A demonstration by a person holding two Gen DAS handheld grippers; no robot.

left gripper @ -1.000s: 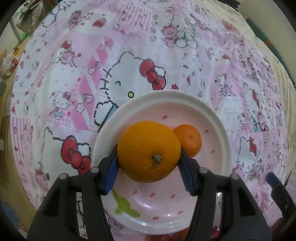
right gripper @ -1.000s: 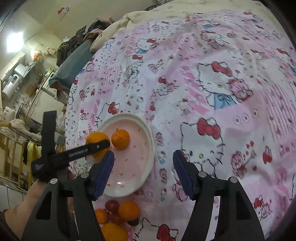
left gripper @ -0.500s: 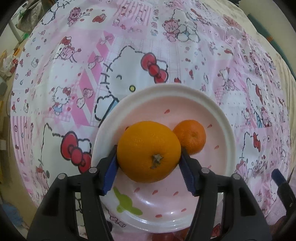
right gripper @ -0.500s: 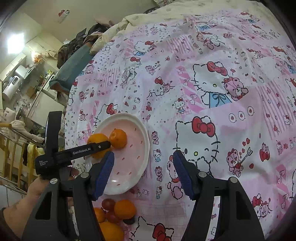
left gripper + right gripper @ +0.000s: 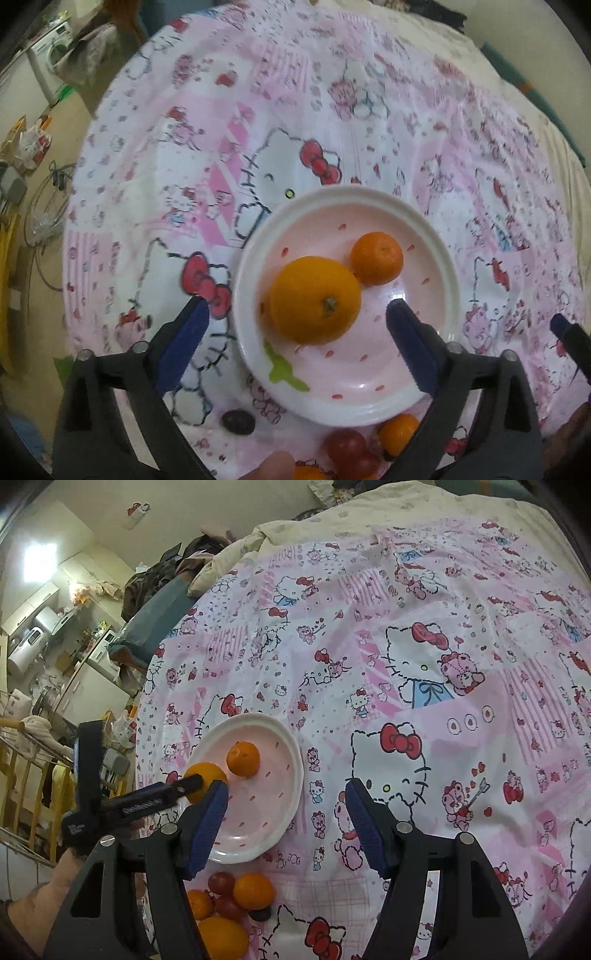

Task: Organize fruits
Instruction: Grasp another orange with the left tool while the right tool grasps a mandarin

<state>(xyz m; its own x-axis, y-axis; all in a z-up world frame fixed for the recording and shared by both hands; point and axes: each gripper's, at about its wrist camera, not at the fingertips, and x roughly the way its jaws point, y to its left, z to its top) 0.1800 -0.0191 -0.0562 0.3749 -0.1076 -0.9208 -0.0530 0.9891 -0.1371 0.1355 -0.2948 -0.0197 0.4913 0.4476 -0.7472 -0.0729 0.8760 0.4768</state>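
A: L cam first. What's on the plate (image 5: 445, 266)?

B: Big orange (image 5: 314, 300) near centre, small mandarin (image 5: 376, 257) touching it at its 1 o'clock. L gripper (image 5: 295, 338) spread wide, blue pads clear of the orange on both sides, nothing held.

A: R cam show the same?

B: Yes, plate (image 5: 291, 775) w/ orange (image 5: 205, 775) and mandarin (image 5: 243, 758), seen from the side. L gripper's arm crosses in front of the orange there. R gripper (image 5: 286, 827) also apart, empty, hanging over plate rim and bedsheet (image 5: 424, 609).

A: Anything only one view gives?

B: Loose fruit pile off the plate at 6 o'clock. R cam shows it fully: mandarins (image 5: 254, 890), grapes (image 5: 221, 883), another orange (image 5: 221, 938). L cam catches only part of it, plus one dark grape (image 5: 238, 422) apart at 7 o'clock. R cam alone shows room clutter at 9 o'clock.
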